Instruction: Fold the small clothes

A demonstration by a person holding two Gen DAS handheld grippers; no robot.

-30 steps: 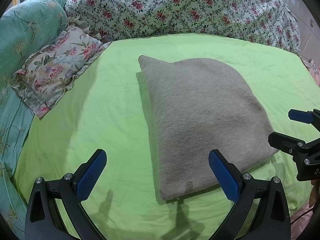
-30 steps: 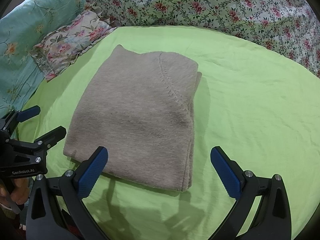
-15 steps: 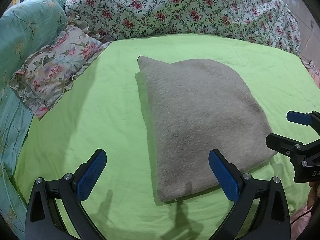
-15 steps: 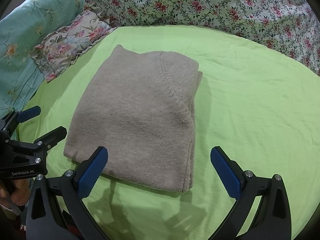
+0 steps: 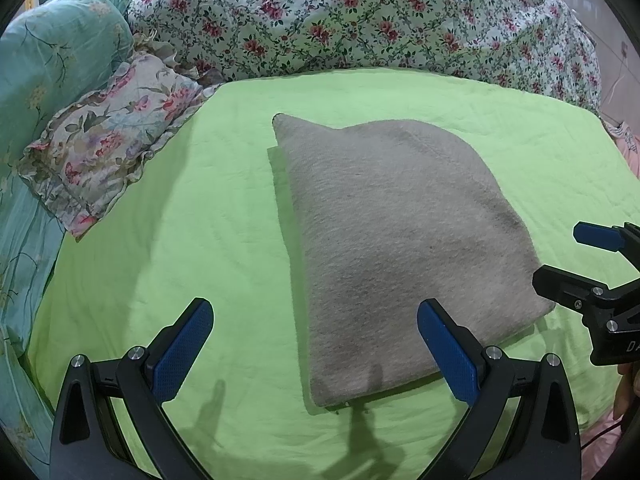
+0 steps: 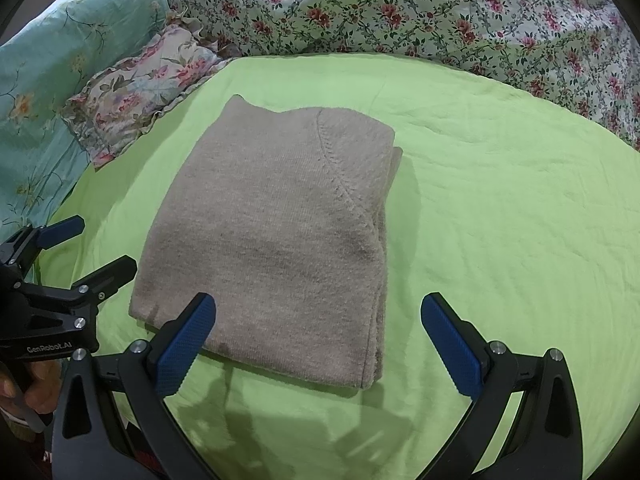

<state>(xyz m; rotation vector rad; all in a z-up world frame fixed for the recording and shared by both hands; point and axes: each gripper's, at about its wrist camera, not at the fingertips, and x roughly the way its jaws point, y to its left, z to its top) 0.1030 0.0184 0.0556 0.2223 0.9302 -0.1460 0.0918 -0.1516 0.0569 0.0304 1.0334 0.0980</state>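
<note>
A grey knitted garment [image 5: 400, 240] [image 6: 272, 240] lies folded into a thick rectangle on the light green bedsheet [image 5: 180, 240] [image 6: 500, 220]. My left gripper [image 5: 316, 348] hovers open above the sheet near the fold's near-left corner, holding nothing. My right gripper [image 6: 316, 344] is open too, just above the fold's near edge, empty. Each gripper shows in the other's view: the right one [image 5: 576, 264] at the right edge, the left one [image 6: 80, 248] at the left edge with a hand [image 6: 28, 384] on its handle.
A floral quilt [image 5: 360, 16] [image 6: 440, 12] is heaped along the far side of the bed. A frilled floral pillow [image 5: 104, 152] [image 6: 140, 92] and a teal floral pillow [image 5: 48, 64] [image 6: 52, 60] lie at the left. Bare green sheet extends to the right of the garment.
Both grippers have stayed open and nearly still, drifting only slightly. The folded garment has not moved.
</note>
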